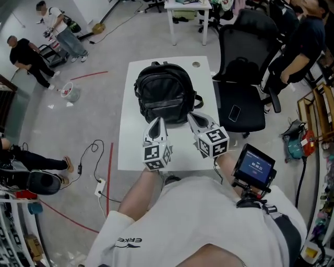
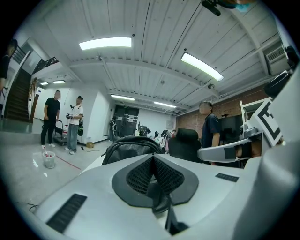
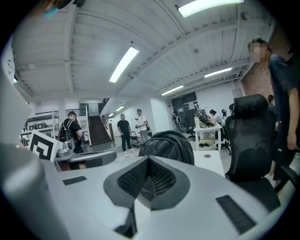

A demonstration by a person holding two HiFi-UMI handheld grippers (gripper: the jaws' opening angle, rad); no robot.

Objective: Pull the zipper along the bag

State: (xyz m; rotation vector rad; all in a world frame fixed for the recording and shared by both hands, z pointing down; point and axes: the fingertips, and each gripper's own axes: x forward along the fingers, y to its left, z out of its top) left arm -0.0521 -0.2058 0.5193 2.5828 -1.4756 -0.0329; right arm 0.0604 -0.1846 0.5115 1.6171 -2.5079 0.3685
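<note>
A black backpack (image 1: 164, 94) lies on the white table (image 1: 130, 146), its front pocket facing me. Both grippers hover just in front of its near edge, tips pointing at it without touching. The left gripper (image 1: 157, 121) is shut, its pads meeting with nothing between them. The right gripper (image 1: 192, 116) is likewise shut and empty. In the left gripper view the backpack (image 2: 131, 144) rises just beyond the closed left gripper (image 2: 152, 157). In the right gripper view the backpack (image 3: 169, 144) sits behind the closed right gripper (image 3: 148, 159). No zipper pull can be made out.
A black office chair (image 1: 241, 78) stands against the table's right side, a phone (image 1: 234, 112) on its seat. The table has a cable hole (image 1: 195, 64) at its far right. A second white table (image 1: 188, 10) stands behind. People stand at the left and right.
</note>
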